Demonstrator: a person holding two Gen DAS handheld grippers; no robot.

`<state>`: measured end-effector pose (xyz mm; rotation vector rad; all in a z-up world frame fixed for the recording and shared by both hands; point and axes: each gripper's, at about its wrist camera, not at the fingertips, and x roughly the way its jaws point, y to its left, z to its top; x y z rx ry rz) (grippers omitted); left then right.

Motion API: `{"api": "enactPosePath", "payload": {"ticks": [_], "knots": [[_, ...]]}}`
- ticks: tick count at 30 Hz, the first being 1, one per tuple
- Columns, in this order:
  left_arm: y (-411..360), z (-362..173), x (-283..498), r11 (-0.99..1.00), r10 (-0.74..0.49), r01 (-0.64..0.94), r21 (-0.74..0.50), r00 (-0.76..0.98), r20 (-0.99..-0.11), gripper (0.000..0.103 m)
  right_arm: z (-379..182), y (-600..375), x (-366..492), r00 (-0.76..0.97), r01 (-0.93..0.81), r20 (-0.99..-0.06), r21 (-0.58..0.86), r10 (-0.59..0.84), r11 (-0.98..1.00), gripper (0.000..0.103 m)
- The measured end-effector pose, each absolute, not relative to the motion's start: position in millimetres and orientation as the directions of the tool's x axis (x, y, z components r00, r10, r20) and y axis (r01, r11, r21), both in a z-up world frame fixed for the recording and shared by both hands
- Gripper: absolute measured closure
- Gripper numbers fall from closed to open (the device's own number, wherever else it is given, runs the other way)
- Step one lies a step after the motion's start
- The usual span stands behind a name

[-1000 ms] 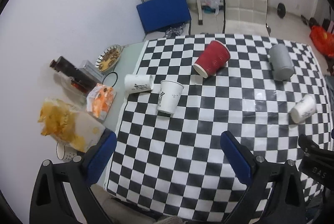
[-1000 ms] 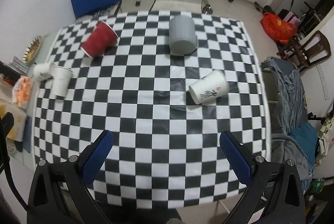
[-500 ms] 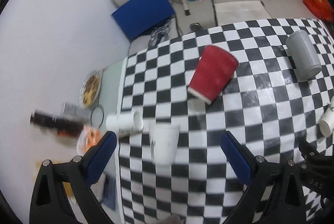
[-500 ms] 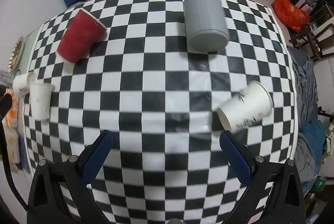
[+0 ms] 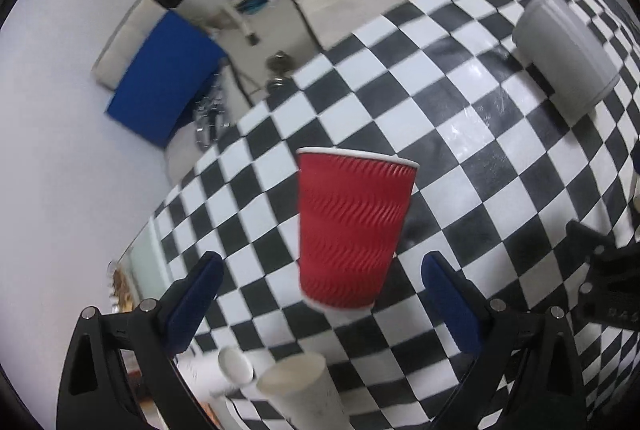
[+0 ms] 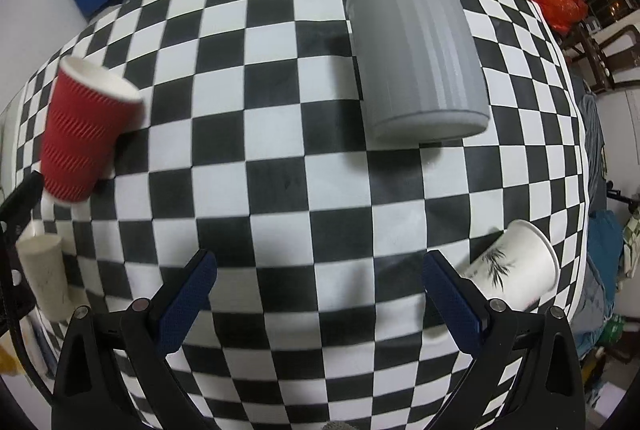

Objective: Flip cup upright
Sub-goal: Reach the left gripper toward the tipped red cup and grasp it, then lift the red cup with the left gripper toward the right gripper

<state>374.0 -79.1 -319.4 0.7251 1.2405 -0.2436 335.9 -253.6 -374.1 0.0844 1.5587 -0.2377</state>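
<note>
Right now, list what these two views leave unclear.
- Red cup: blurred in both views; table contact unclear.
- White paper cup, left view: cut off by the bottom edge.
- Printed white cup, right view: base hidden behind the right gripper finger.
- Grey cup: opening faces away.

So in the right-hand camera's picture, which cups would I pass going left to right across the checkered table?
Small white cup → red ribbed cup → big grey cup → white cup with the leaf print.
</note>
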Motion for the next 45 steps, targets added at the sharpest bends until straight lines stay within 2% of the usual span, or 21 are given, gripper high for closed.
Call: {"api": "enactPosePath", "payload": {"ticks": [13, 14, 16, 20, 25, 33, 39, 45], "knots": [[-80.6, -361.9, 403.7, 0.754, 0.098, 0.625, 0.203, 0.198, -0.975, 0.003, -405.3, -250.8, 361.2, -0.067, 0.226, -0.992, -0.116, -0.103, 0.967, 0.0], [-79.7, -363.8, 404.5, 0.755, 0.096, 0.624, 0.199, 0.195, -0.976, 0.005, -406.7, -248.7, 364.1, -0.069, 0.224, -0.992, -0.117, -0.104, 0.968, 0.0], [-77.8, -366.9, 406.2, 0.762, 0.088, 0.62, 0.186, 0.185, -0.979, 0.023, -408.8, -244.0, 369.5, -0.071, 0.222, -0.992, -0.116, -0.102, 0.968, 0.0], [-72.2, -364.6, 405.8, 0.784, 0.062, 0.601, 0.154, 0.172, -0.983, 0.026, -412.2, -234.1, 378.7, -0.077, 0.212, -0.992, -0.117, -0.102, 0.97, 0.0], [-61.7, -354.8, 402.6, 0.831, 0.028, 0.543, 0.12, 0.175, -0.984, 0.027, -413.7, -205.6, 378.7, -0.077, 0.197, -0.991, -0.123, -0.11, 0.973, 0.0], [-49.4, -314.0, 377.9, 0.904, -0.039, 0.425, 0.04, 0.176, -0.984, 0.027, -383.5, -193.2, 351.9, -0.06, 0.176, -0.992, -0.117, -0.108, 0.977, 0.0], [-42.8, -285.0, 333.1, 0.952, -0.122, 0.297, -0.079, 0.13, -0.984, 0.027, -349.2, -187.2, 313.2, -0.035, 0.16, -0.994, -0.104, -0.099, 0.982, 0.0], [-30.4, -285.0, 264.6, 0.971, -0.224, 0.102, -0.217, 0.054, -0.973, 0.027, -326.1, -187.8, 251.1, -0.047, 0.134, -0.995, -0.099, -0.093, 0.986, 0.0]]}}
